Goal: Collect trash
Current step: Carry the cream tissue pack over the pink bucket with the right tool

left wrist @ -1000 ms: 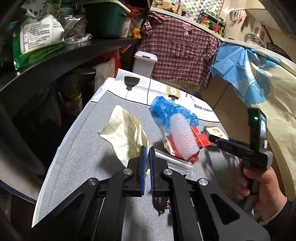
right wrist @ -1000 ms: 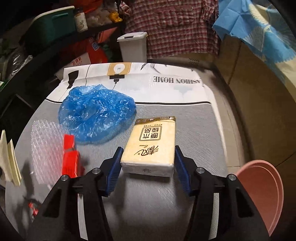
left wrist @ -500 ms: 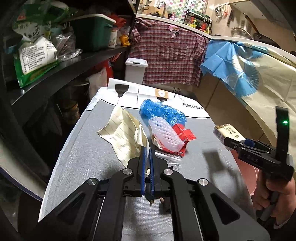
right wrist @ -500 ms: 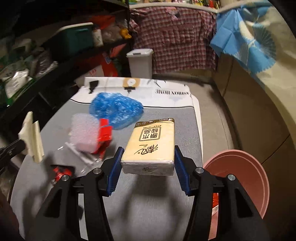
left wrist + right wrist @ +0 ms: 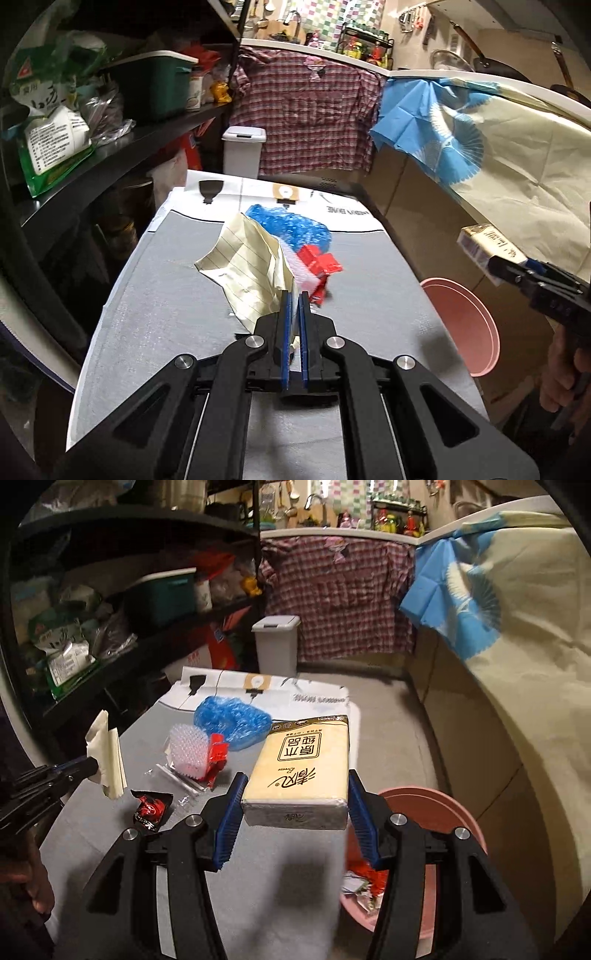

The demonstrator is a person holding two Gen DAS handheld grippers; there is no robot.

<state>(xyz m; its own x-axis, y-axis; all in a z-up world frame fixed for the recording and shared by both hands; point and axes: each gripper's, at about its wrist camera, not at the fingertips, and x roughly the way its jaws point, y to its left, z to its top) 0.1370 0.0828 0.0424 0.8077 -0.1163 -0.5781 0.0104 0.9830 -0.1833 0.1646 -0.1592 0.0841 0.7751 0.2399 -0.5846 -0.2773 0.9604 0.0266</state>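
The right gripper (image 5: 293, 808) squeezes a yellow rectangular tissue pack (image 5: 301, 771) by its two long sides, so the pack points away from the hand. It hangs in the air above the grey table (image 5: 110, 812). The round pink plastic bin (image 5: 439, 812) sits low, just to the right of the pack, with scraps inside. This hand looks nearest the bin, so I think it goes first. The left gripper (image 5: 294, 321) is pinched tight on a crumpled sheet of lined yellow paper (image 5: 247, 269), further from the bin.
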